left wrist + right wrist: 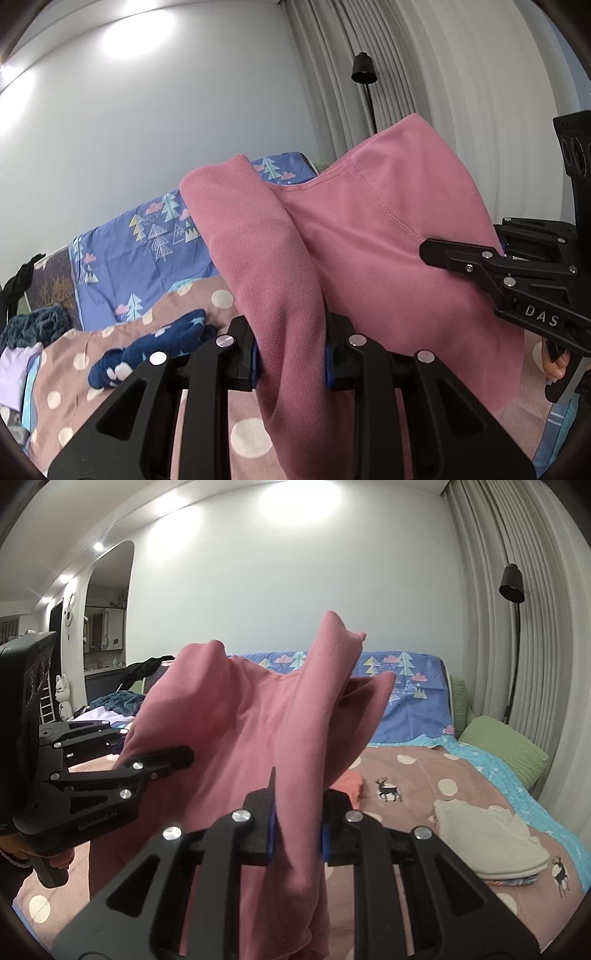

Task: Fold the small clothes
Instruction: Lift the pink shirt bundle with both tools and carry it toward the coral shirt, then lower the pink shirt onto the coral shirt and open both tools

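A pink garment (369, 236) hangs in the air above the bed, held up at two places. My left gripper (291, 354) is shut on a bunched fold of it, blue pads pressing the cloth from both sides. My right gripper (297, 834) is shut on another fold of the same pink garment (236, 731). In the left wrist view the right gripper (436, 254) reaches in from the right edge with the cloth around its tip. The left gripper (184, 757) comes in from the left of the right wrist view. The cloth droops between and below both grips.
The bed carries a pink dotted cover (443, 775) and a blue tree-print sheet (125, 266). A dark blue garment (155, 347) lies at the left, and a folded cream cloth (491, 842) and green pillow (502, 746) at the right. A black floor lamp (513, 590) stands by grey curtains.
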Tool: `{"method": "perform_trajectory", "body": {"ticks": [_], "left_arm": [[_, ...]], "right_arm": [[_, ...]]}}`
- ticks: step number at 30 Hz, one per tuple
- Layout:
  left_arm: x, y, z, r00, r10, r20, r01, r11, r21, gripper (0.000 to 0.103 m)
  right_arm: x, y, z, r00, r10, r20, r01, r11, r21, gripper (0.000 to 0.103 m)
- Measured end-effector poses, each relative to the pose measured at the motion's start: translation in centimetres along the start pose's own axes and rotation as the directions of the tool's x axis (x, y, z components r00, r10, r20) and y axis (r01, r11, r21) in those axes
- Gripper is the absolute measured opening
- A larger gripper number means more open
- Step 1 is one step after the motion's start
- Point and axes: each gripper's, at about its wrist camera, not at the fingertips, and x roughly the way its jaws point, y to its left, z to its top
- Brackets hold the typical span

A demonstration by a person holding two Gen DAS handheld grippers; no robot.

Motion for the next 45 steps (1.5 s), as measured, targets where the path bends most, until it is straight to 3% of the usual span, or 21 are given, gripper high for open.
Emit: {"method": "perform_trajectory", "body": {"ticks": [12, 25, 33, 34, 35, 36, 37, 38, 39, 41, 42, 45], "left_arm": [[7.0, 0.0, 3.9, 1.0, 0.019, -0.007, -0.019, 0.999, 0.045, 0.025], [19.7, 4.6, 7.1, 0.992, 0.122, -0.007, -0.122, 0.992, 0.036, 0.026], [30.2, 6.1, 5.8, 0.978, 0.198, -0.06, -0.193, 0.977, 0.088, 0.028], [31.7, 6.3, 5.4, 0.974, 0.213, -0.073, -0.207, 0.975, 0.083, 0.031], [33.1, 6.6, 5.0, 0.969, 0.231, -0.089, -0.224, 0.971, 0.08, 0.044], [34.9, 7.0, 4.1, 0.952, 0.287, -0.111, -0.277, 0.956, 0.095, 0.063], [36.3, 7.4, 2.9, 0.927, 0.351, -0.132, -0.338, 0.934, 0.115, 0.067], [37.0, 7.7, 2.0, 0.916, 0.372, -0.15, -0.357, 0.927, 0.118, 0.067], [37.8, 8.3, 0.5, 0.914, 0.361, -0.186, -0.348, 0.932, 0.1, 0.067], [38.9, 9.4, -2.5, 0.916, 0.289, -0.279, -0.294, 0.956, 0.027, 0.068], [39.7, 9.7, -4.8, 0.912, 0.206, -0.356, -0.226, 0.974, -0.016, 0.068], [40.8, 9.2, -9.4, 0.874, 0.136, -0.467, -0.157, 0.988, -0.006, 0.068]], "right_arm": [[6.2, -3.7, 3.3, 0.997, -0.074, 0.001, 0.074, 0.997, -0.014, 0.017], [21.1, -8.9, 7.1, 0.998, -0.059, -0.036, 0.062, 0.994, 0.094, 0.017], [32.2, -11.5, 6.6, 0.99, -0.077, -0.117, 0.094, 0.983, 0.155, 0.018], [33.8, -11.8, 6.2, 0.987, -0.079, -0.138, 0.101, 0.982, 0.162, 0.023], [35.6, -12.1, 5.6, 0.98, -0.102, -0.17, 0.13, 0.978, 0.162, 0.033], [36.8, -12.3, 5.1, 0.97, -0.134, -0.205, 0.168, 0.973, 0.159, 0.066], [38.4, -12.8, 3.9, 0.942, -0.195, -0.273, 0.244, 0.957, 0.156, 0.073], [39.7, -13.5, 2.1, 0.911, -0.233, -0.342, 0.303, 0.938, 0.167, 0.071], [40.5, -14.1, 0.3, 0.898, -0.211, -0.386, 0.303, 0.933, 0.195, 0.07], [41.2, -15.3, -3.7, 0.879, -0.15, -0.452, 0.281, 0.93, 0.238, 0.07], [41.2, -15.7, -5.3, 0.874, -0.141, -0.466, 0.283, 0.926, 0.25, 0.07], [40.6, -17.4, -9.7, 0.858, -0.07, -0.508, 0.286, 0.887, 0.361, 0.07]]}}
